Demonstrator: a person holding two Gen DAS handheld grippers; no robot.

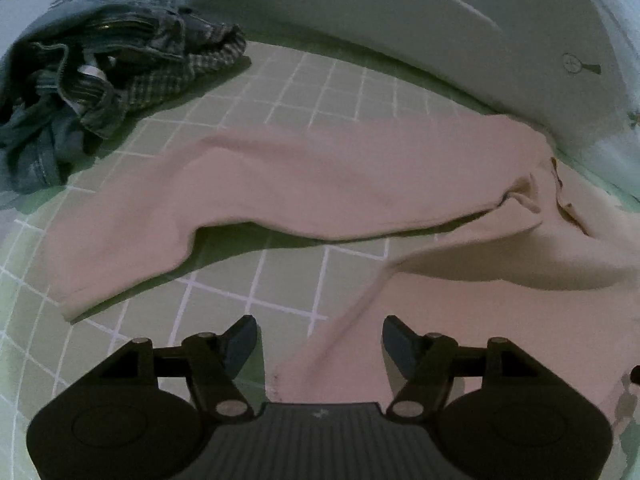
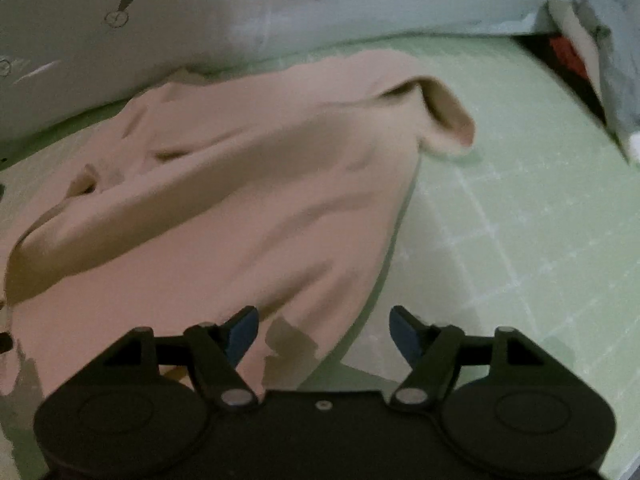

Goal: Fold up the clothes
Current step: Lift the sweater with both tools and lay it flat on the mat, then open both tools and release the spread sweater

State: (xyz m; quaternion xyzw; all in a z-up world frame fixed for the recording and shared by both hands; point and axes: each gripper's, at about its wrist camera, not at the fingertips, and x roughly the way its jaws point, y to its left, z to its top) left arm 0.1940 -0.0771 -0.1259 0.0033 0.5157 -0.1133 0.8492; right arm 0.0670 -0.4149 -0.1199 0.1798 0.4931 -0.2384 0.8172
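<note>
Pink garment (image 1: 320,184) spread across green gridded mat (image 1: 312,80), jeans pile (image 1: 80,80) at far-left corner, left gripper (image 1: 319,344) and right gripper (image 2: 324,336) both spread apart, empty.

Green gridded mat (image 1: 320,80) is being bounded at the back by pale printed bedding (image 2: 120,40); lighting is dim.

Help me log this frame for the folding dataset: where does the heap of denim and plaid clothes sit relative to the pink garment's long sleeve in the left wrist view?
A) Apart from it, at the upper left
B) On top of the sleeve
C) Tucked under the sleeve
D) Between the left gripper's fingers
A: the heap of denim and plaid clothes lies on the green grid mat, up and left of the pink garment's sleeve, with bare mat between them.
</note>
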